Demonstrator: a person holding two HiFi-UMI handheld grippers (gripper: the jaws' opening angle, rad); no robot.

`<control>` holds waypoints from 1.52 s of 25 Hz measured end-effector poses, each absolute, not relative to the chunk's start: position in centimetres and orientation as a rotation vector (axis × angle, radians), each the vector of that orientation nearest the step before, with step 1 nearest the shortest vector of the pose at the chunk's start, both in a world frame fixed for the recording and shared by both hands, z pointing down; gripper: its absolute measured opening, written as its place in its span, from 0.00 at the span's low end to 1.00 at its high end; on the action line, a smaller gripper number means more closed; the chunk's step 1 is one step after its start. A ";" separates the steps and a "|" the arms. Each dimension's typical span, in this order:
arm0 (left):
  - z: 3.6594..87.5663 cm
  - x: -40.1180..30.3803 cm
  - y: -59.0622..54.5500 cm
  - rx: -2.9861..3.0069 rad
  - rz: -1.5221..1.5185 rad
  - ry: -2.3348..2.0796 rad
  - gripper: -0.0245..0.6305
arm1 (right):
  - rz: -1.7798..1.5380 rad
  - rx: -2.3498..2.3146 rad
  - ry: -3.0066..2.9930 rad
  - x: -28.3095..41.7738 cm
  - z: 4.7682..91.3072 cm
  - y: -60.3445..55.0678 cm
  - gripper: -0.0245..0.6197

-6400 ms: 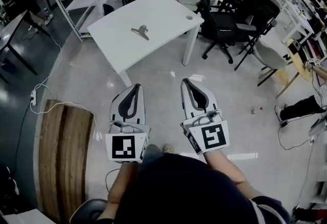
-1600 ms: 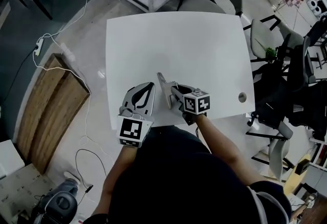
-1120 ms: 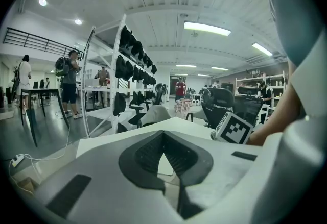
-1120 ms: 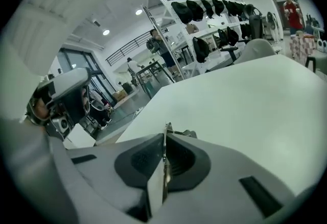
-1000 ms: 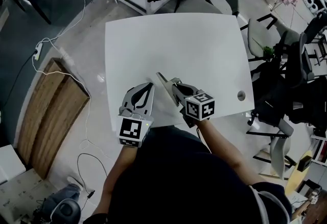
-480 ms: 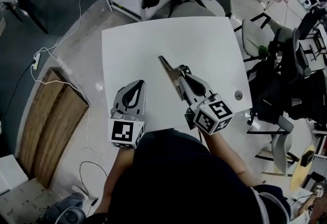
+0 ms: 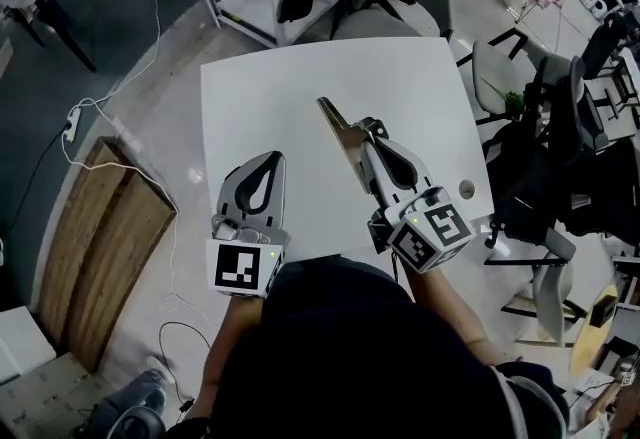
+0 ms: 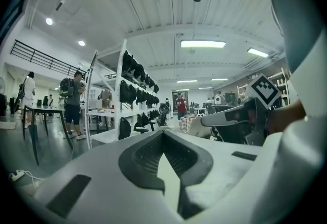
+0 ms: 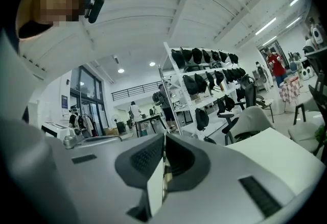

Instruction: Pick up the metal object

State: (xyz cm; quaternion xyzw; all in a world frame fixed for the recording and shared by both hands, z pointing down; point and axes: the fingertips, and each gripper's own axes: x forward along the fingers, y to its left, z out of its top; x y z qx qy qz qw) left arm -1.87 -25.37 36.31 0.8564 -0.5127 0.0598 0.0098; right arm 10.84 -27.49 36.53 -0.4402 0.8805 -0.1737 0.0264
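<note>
Bright, even indoor light — ceiling strips (image 8: 203, 44) glow overhead and the white table (image 7: 270, 97) glares almost blank. Shadows beside the table are soft and faint. Far from the table the head view bends at its edges; both gripper views fade into black rims, the left gripper (image 8: 163, 133) soft up close.

There's the slim, silvery metal object (image 7: 340, 130), a flat tapered strip, pinched edge-on at one end between the right gripper's (image 7: 372, 130) jaws, its pointed tip jutting away over the white table (image 7: 260, 97).
</note>
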 end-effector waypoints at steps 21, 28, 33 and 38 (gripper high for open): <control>33.4 -2.5 -25.6 2.647 0.131 -1.705 0.07 | -0.123 -1.489 2.729 10.8 32.1 -27.2 0.09; 32.9 -2.8 -25.6 2.636 0.124 -1.729 0.07 | -0.115 -1.513 2.735 10.8 32.2 -27.0 0.09; 32.9 -2.7 -25.6 2.637 0.121 -1.729 0.07 | -0.086 -1.506 2.727 10.8 31.9 -27.2 0.09; 32.8 -2.6 -25.5 2.637 0.119 -1.729 0.07 | -0.083 -1.505 2.733 10.8 31.9 -27.2 0.09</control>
